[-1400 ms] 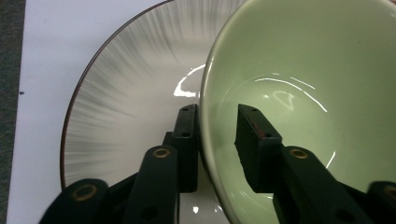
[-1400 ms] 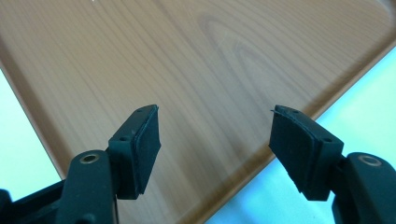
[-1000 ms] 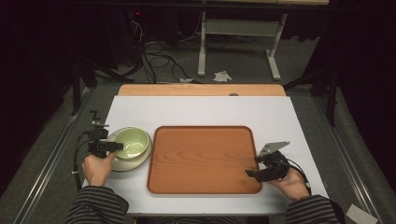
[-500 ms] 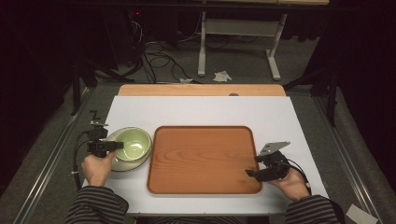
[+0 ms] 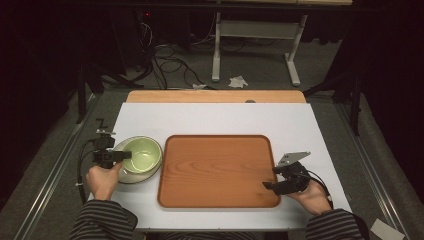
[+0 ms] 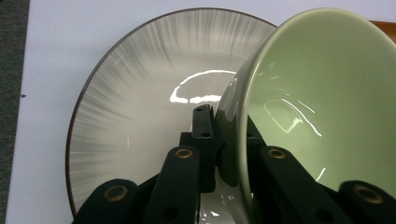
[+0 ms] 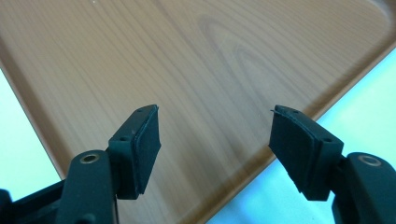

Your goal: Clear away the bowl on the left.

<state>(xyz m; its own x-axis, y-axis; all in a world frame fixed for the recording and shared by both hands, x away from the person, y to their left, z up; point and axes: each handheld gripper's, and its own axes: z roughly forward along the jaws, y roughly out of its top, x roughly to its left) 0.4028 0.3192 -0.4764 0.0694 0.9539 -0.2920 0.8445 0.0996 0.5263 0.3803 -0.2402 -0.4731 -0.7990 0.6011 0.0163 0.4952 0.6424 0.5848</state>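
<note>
White tabletop. My left gripper pinches the bowl rim at the left edge, tilting it off the plate; my right gripper gapes empty over the tray corner.

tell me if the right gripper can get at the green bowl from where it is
Probably not directly: the right gripper sits open at the wooden tray's right edge, while the green bowl is beyond the tray, clamped by the left gripper.

The green bowl, clamped at its rim by the left claw, has shifted off the plate's centre toward the tray.
</note>
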